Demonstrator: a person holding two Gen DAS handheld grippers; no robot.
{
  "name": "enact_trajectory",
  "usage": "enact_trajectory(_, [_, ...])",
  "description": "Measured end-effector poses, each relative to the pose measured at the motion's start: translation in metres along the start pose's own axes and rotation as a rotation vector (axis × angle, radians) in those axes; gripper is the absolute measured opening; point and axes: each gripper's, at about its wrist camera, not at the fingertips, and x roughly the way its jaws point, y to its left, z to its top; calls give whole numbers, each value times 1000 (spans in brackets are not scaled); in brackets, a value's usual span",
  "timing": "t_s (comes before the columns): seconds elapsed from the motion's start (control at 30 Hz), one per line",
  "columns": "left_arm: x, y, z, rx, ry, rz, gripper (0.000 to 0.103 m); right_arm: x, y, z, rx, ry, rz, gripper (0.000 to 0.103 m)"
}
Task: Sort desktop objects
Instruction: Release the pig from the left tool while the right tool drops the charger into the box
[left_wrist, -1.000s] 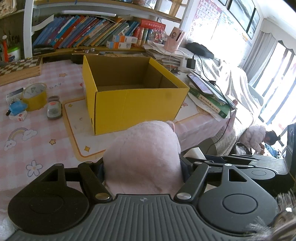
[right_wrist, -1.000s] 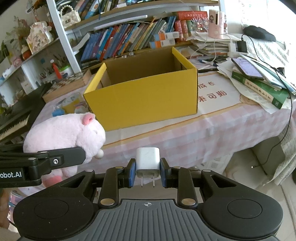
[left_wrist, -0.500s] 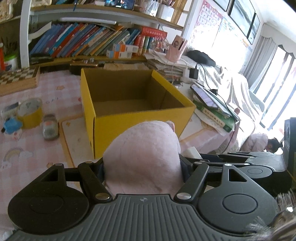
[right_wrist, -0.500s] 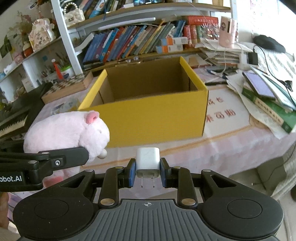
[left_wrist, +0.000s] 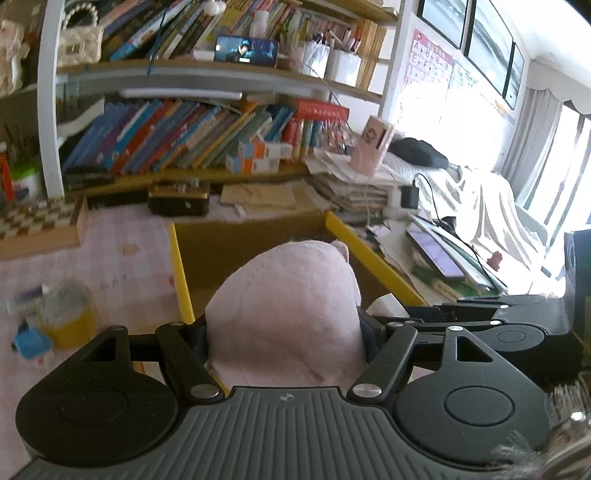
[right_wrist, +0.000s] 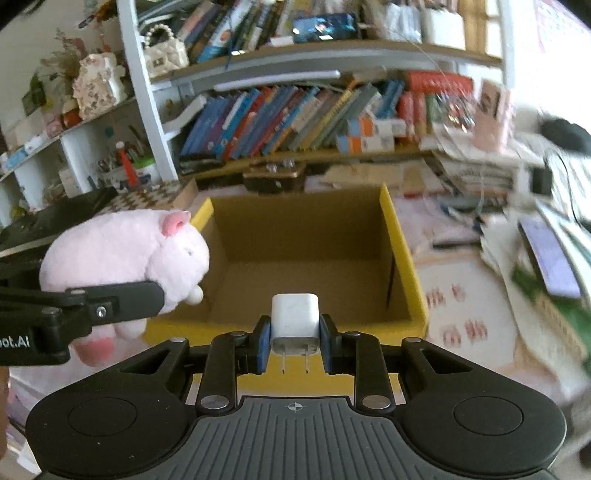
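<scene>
My left gripper (left_wrist: 284, 332) is shut on a pink plush pig (left_wrist: 284, 310), which fills the middle of the left wrist view and hides the fingertips. The pig also shows in the right wrist view (right_wrist: 125, 254), held at the near left corner of the open yellow cardboard box (right_wrist: 402, 251). My right gripper (right_wrist: 294, 341) is shut on a white USB charger plug (right_wrist: 294, 319), prongs pointing back at the camera, above the box's near wall. The box (left_wrist: 181, 266) looks empty inside.
A yellow tape roll (left_wrist: 70, 314) and a blue item (left_wrist: 31, 341) lie on the pink tablecloth left of the box. A phone on books (right_wrist: 550, 258) lies to the right. A bookshelf (right_wrist: 295, 122) and a chessboard box (left_wrist: 40, 225) stand behind.
Both grippers have risen and moved forward toward the box. I now look down into it, with the pig and the charger at its near edge. Both grips are unchanged.
</scene>
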Motion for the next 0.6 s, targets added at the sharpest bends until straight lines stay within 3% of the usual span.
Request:
enact_trajectory(0.3, [71,-10,45,163,40,67,70,66,-14,49,-307,17,14,26])
enact_trajectory(0.6, [151,-4,58,273,164,177,71,151,-10,62,-729,200,29,26])
